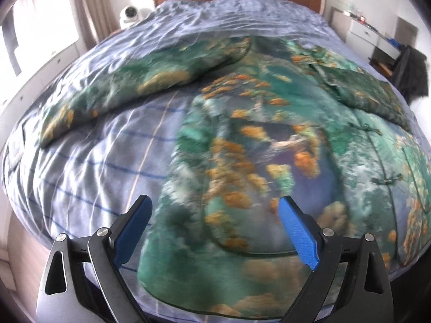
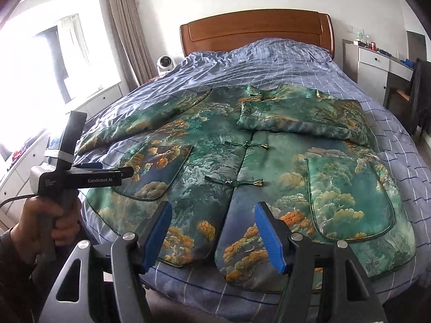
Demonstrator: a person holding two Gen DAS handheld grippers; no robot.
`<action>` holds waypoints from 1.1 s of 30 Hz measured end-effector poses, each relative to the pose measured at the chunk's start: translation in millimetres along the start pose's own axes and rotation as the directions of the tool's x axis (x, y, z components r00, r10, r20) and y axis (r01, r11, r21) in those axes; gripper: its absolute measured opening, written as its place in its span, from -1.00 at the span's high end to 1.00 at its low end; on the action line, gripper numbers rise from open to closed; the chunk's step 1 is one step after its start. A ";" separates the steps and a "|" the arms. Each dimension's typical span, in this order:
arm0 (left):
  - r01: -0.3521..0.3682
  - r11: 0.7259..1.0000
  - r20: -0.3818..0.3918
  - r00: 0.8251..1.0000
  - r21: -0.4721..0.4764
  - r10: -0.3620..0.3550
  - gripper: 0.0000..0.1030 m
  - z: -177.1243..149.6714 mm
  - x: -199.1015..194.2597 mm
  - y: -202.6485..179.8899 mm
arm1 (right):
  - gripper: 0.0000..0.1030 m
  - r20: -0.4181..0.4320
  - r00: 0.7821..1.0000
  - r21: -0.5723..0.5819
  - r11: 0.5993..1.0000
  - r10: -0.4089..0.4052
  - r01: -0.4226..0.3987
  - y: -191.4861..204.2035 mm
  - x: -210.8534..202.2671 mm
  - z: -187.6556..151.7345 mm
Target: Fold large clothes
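A green satin jacket (image 2: 215, 156) with orange cloud print and knot buttons lies front up on the bed (image 2: 269, 62). One sleeve (image 2: 301, 118) is folded across the chest. The other sleeve (image 2: 150, 118) stretches out flat to the left. My right gripper (image 2: 212, 207) hovers open above the jacket's lower hem, at the front opening, with nothing between its blue pads. A hand holds my left gripper (image 2: 126, 171) over the jacket's left pocket. In the left wrist view the left gripper (image 1: 215, 202) is open above the blurred jacket (image 1: 242, 134), near the outstretched sleeve (image 1: 129, 86).
The bed carries a blue checked cover (image 1: 94, 161) and a wooden headboard (image 2: 256, 29). A white fan (image 2: 164, 64) stands left of the headboard. A white desk (image 2: 377, 62) and a chair with dark clothing (image 2: 420, 94) stand to the right. Low drawers (image 2: 107, 97) run under the window.
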State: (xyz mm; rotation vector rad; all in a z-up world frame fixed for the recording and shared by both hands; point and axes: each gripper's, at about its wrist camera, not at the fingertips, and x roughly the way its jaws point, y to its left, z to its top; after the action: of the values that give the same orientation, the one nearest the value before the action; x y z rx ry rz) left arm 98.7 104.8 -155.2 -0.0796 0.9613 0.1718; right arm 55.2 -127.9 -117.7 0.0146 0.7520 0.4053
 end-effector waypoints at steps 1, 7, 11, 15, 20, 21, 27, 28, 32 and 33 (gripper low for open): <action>0.003 1.000 -0.011 1.000 -0.020 -0.003 -0.85 -0.9 3.4 6.1 | -0.27 -0.001 1.000 -0.004 1.000 0.002 -0.002 0.8 0.3 -0.6; 0.067 0.974 -0.019 0.997 -0.216 -0.073 -0.85 18.4 17.3 60.4 | -0.27 -0.009 1.000 -0.015 1.000 -0.001 0.001 3.5 -1.3 -3.5; 0.119 0.884 0.030 0.993 -0.452 -0.118 -0.85 42.7 33.4 127.7 | -0.27 -0.009 1.000 -0.025 1.000 -0.008 0.007 4.2 -2.9 -3.8; 0.163 0.769 0.095 0.987 -0.618 -0.132 -0.85 55.0 50.6 185.0 | -0.27 -0.015 1.000 -0.029 1.000 -0.010 0.010 5.6 -3.3 -3.5; 0.116 0.693 0.104 0.993 -0.712 -0.059 -0.85 67.0 75.0 231.6 | -0.27 -0.026 1.000 -0.059 0.998 -0.014 0.012 12.2 -2.2 -3.6; 0.109 0.683 0.100 0.994 -0.722 -0.054 -0.85 67.9 79.4 236.7 | -0.27 -0.030 0.999 -0.066 0.998 -0.015 0.013 13.9 -1.1 -3.7; 0.044 0.660 0.049 0.999 -0.750 -0.011 -0.79 79.9 105.6 263.7 | -0.27 -0.048 0.999 -0.103 0.995 -0.021 0.016 22.4 2.0 -5.1; 0.023 0.666 0.040 0.999 -0.745 0.011 -0.71 82.2 106.2 262.5 | -0.27 -0.051 0.998 -0.107 0.994 -0.022 0.017 23.3 2.6 -5.5; -0.014 0.713 0.025 0.999 -0.701 0.044 0.45 87.0 108.3 257.5 | -0.27 -0.063 0.998 -0.101 0.995 -0.020 0.014 23.7 5.4 -7.3; -0.024 0.731 0.026 0.998 -0.682 0.056 0.65 88.8 107.5 255.6 | -0.27 -0.067 0.998 -0.098 0.995 -0.018 0.012 23.4 6.1 -7.9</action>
State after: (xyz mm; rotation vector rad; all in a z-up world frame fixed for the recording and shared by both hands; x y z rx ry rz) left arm 184.5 380.7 -190.6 -0.7402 0.8113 0.5666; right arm 45.7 -105.0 -123.9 -0.0964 0.7978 0.4295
